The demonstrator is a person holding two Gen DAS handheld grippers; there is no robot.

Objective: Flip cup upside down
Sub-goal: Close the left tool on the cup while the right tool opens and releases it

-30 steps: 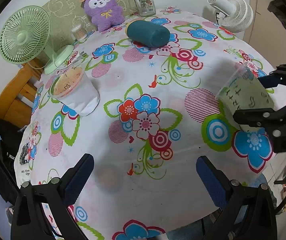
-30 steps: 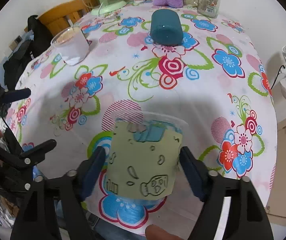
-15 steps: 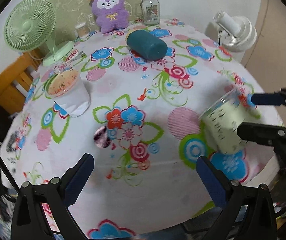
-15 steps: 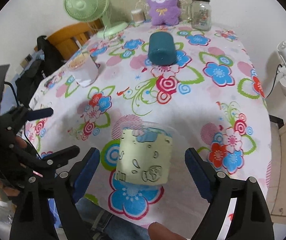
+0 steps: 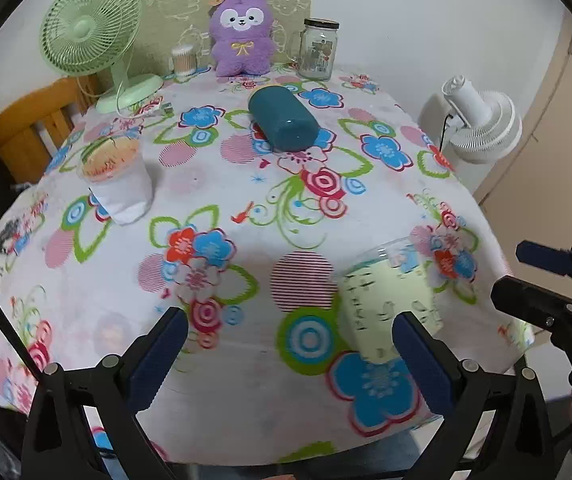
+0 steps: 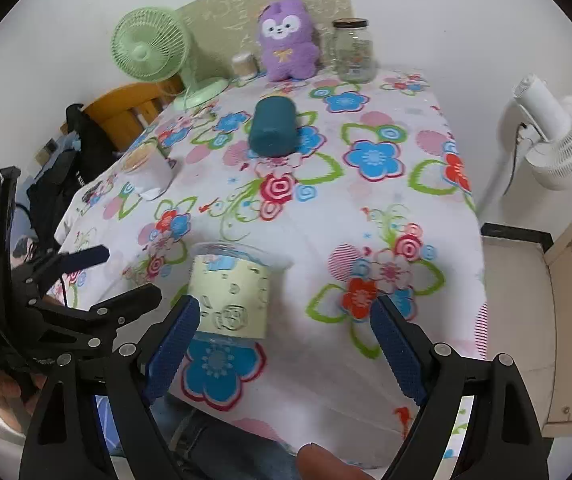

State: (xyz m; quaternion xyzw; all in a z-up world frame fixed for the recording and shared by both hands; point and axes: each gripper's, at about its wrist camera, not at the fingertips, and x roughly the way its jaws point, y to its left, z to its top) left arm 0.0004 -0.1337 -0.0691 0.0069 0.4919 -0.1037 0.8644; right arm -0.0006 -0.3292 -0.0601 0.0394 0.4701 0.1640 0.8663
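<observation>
- Floral-clothed worktop against a pale wall, with a green fan, purple plush and glass jar far ahead of both claws.
- Cup: clear plastic with a pale green sleeve, standing wide rim up near the worktop's front edge, just ahead of the right claw and towards its left finger, not gripped.
- Right claw spread wide; left claw also spread, holding nothing, cup just ahead of its right finger.
- Probably light, thin-walled, easily dented and a bit slick; best pinched gently across the sleeved middle, below the flared rim.
- Left wrist view alone shows the right claw off to the side, well clear of the cup.
- Right wrist view alone shows the sleeve's cartoon print.
</observation>
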